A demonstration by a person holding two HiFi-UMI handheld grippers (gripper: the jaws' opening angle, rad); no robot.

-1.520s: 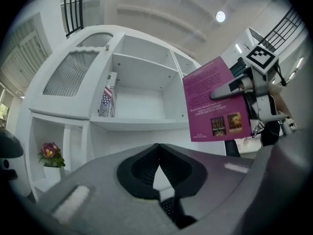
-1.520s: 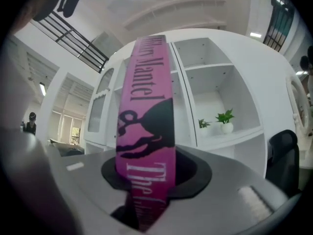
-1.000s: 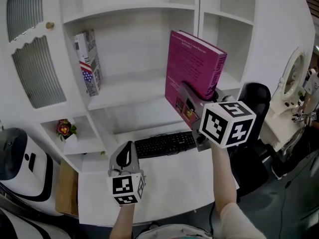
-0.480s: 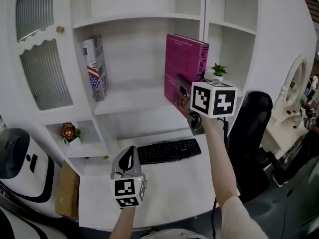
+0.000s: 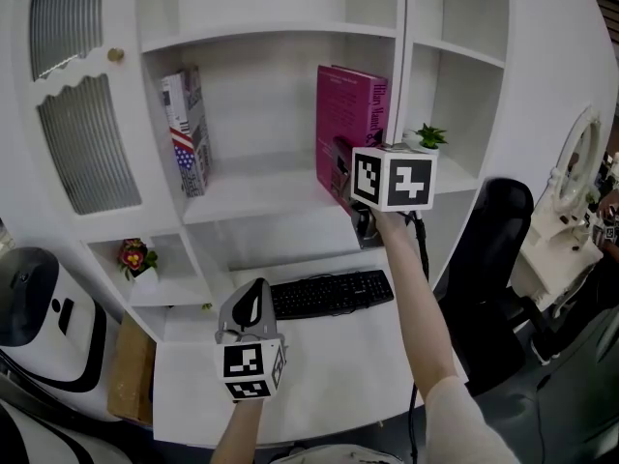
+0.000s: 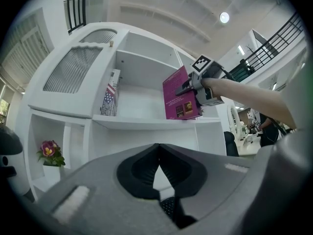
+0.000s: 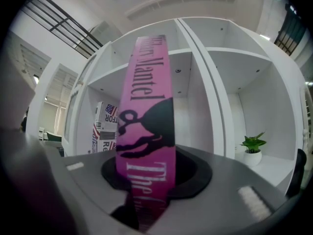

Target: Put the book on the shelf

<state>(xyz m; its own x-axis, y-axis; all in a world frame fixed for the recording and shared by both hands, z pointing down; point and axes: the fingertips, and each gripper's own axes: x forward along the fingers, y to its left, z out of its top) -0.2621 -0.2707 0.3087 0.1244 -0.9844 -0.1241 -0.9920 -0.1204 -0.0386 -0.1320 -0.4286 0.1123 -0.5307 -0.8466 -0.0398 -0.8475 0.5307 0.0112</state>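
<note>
On the far left is a white cupboard door with wavy ribbed glass (image 5: 82, 153). Below it, a small pot of pink flowers (image 5: 131, 256) sits in a low cubby. A tall book with a flag pattern (image 5: 189, 138) stands on the white wooden shelf board (image 5: 261, 187). Your left gripper (image 5: 250, 303) hangs over the white desk (image 5: 329, 356), jaws together and empty, near a black keyboard (image 5: 331, 293). Your right gripper (image 5: 340, 167) is clamped on the thick pink book (image 5: 343, 114), upright at the right end of that shelf. I cannot tell if it touches the board. Further right are a little green plant in a white pot (image 5: 427, 138) and a black chair (image 5: 488, 249).
</note>
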